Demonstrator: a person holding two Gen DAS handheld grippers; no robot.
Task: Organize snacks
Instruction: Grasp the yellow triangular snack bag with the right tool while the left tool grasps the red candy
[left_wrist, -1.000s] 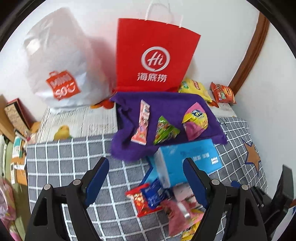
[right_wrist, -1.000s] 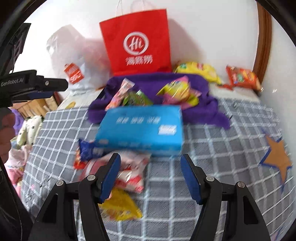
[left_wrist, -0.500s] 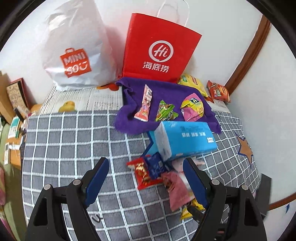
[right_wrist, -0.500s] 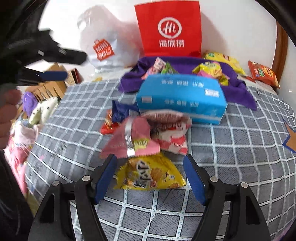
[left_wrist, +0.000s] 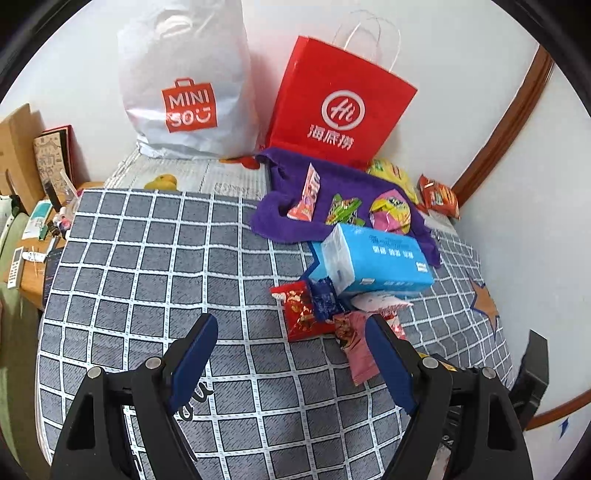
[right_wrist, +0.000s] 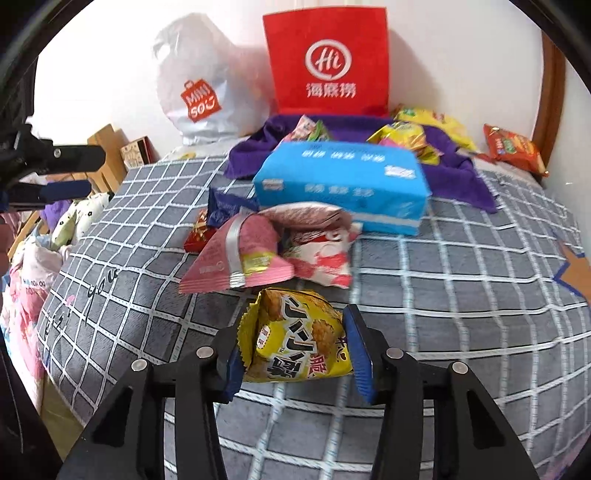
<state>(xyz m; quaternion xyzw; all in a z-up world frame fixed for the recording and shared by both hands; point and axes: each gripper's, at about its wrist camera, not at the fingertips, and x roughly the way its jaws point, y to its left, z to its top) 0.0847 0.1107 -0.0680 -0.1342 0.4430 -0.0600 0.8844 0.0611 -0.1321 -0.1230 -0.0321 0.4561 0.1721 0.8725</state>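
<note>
Closing in since a second ago, the right hand-held gripper (right_wrist: 293, 350) has just been narrowing on the yellow snack packet (right_wrist: 295, 338) on the bed (right_wrist: 461, 332), pads touching its ends, likely to lift it. Left hand-held gripper (left_wrist: 291, 363) hangs wide open, empty. Farther off, sorted snacks lie on the purple cloth (right_wrist: 454, 177).

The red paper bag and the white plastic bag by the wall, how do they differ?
The red paper bag is stiff and flat-sided with thin cord handles; the white plastic bag is soft, bulging and crinkled, its top bunched. The red one bears a round white logo, the white one an orange Miniso mark. Both stand upright against the wall, side by side.
</note>
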